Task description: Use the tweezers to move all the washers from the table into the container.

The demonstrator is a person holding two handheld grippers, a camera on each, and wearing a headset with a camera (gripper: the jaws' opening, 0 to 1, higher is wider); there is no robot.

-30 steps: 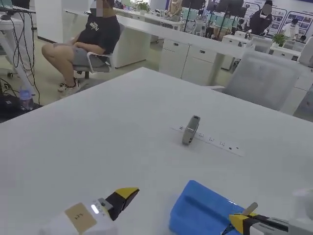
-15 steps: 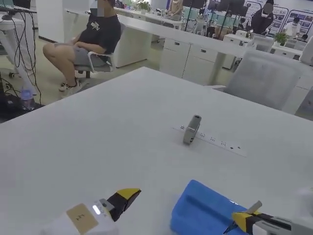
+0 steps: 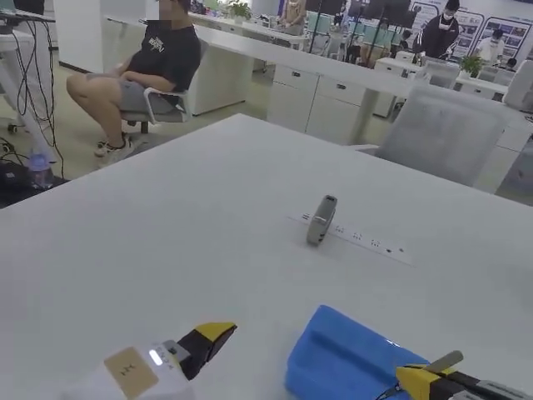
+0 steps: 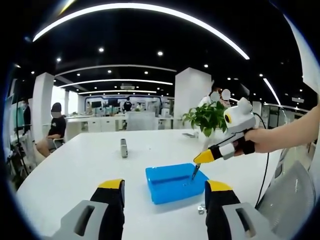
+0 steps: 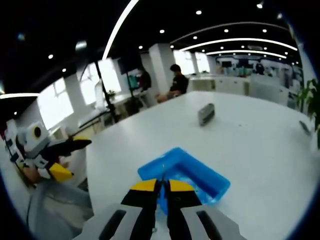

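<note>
Right tongs pinch the tweezers, whose tip points down over the blue container near its right edge. Left tongs are spread and empty.

The container is a shallow blue rectangular tray lying flat on the white table. The tweezers, thin and metallic, are clamped in the right tool and point steeply down, their tips over the tray's right part. A small grey piece, perhaps a washer, lies on the table just beside the tray's near corner.
</note>
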